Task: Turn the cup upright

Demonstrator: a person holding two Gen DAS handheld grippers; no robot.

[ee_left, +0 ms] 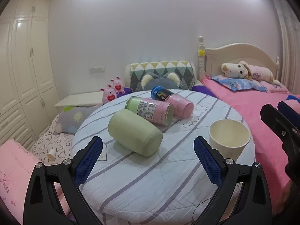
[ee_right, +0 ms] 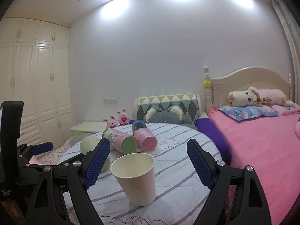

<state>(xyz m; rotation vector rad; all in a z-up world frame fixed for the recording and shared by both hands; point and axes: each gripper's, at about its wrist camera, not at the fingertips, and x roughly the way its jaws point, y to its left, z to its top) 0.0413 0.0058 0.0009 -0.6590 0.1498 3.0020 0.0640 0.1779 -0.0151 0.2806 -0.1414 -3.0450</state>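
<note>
Left wrist view: we are seeing the left gripper (ee_left: 148, 148) gaping empty, the cup (ee_left: 229, 138) standing mouth-up on the counter (ee_left: 150, 183) off to its right. Right wrist view: the right gripper (ee_right: 148, 157), the nearer one, is hanging spread and empty around the cup (ee_right: 135, 178), not touching it.

Black tongs (ee_left: 148, 158) — blue pads (ee_left: 206, 161)

— What's carrying everything here?

— A round table (ee_left: 168, 183) under a white quilted cover with grey-purple stripes.

— And on it?

— Near right, a cream paper cup (ee_left: 228, 138) stands mouth up. Left of it lies a pale green cylinder (ee_left: 135, 133) on its side. Farther back, a green-and-pink labelled can (ee_left: 150, 110) and a blue-capped pink can (ee_left: 172, 101) lie tipped over, touching.
</note>
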